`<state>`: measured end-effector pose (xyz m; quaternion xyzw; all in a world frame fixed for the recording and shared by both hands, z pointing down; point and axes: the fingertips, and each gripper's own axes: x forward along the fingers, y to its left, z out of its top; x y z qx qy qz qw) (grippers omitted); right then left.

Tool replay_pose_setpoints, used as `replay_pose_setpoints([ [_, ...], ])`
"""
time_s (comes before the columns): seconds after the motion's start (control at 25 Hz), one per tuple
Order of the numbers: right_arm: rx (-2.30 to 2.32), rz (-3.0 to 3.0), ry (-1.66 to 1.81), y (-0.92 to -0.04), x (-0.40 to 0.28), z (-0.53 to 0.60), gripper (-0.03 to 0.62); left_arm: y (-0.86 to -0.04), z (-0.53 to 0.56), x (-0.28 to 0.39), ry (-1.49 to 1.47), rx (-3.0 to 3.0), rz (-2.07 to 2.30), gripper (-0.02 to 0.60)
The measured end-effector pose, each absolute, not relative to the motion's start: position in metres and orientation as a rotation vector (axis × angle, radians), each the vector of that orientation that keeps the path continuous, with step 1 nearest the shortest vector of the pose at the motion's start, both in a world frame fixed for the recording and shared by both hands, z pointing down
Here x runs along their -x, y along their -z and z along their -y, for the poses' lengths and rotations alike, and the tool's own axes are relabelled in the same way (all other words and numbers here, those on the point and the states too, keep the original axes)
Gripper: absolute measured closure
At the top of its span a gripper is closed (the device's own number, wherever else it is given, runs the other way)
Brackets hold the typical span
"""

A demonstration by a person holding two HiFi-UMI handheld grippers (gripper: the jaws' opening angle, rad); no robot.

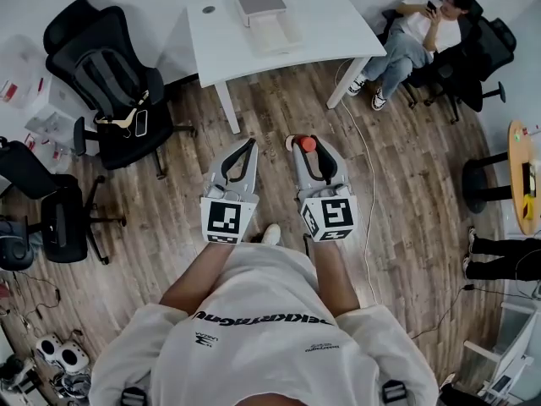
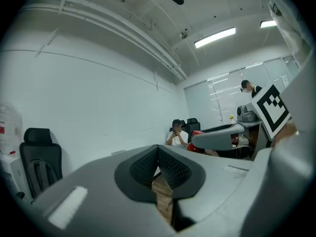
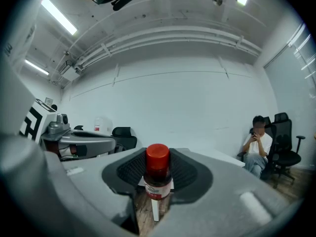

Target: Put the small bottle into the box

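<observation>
A small bottle (image 1: 307,144) with a red cap and a white label stands upright between the pads of my right gripper (image 1: 305,145), which is shut on it. In the right gripper view the bottle (image 3: 158,174) fills the gap between the jaws of the right gripper (image 3: 158,180). My left gripper (image 1: 251,143) is held beside it, shut with nothing in it; its pads (image 2: 170,169) meet at the tips. Both are held above the wood floor, in front of a white table (image 1: 338,24). On that table sits the box (image 1: 260,3), grey with a white part next to it.
Black office chairs (image 1: 106,79) stand at the left, more at the back right. A seated person (image 1: 406,41) is beside the table's right end. A white cable (image 1: 359,142) runs across the floor. A round wooden table (image 1: 517,172) is at the right edge.
</observation>
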<state>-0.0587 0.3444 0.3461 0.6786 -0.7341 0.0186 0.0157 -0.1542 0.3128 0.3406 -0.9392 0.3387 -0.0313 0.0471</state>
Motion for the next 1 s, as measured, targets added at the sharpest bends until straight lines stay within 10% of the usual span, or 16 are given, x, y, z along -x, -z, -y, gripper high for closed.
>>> replay_pose_setpoints([
  [1.0, -2.059, 2.333, -0.083, -0.359, 0.020, -0.326, 0.454, -0.353, -0.304, 0.119, 0.139, 2.840, -1.111, 0.577],
])
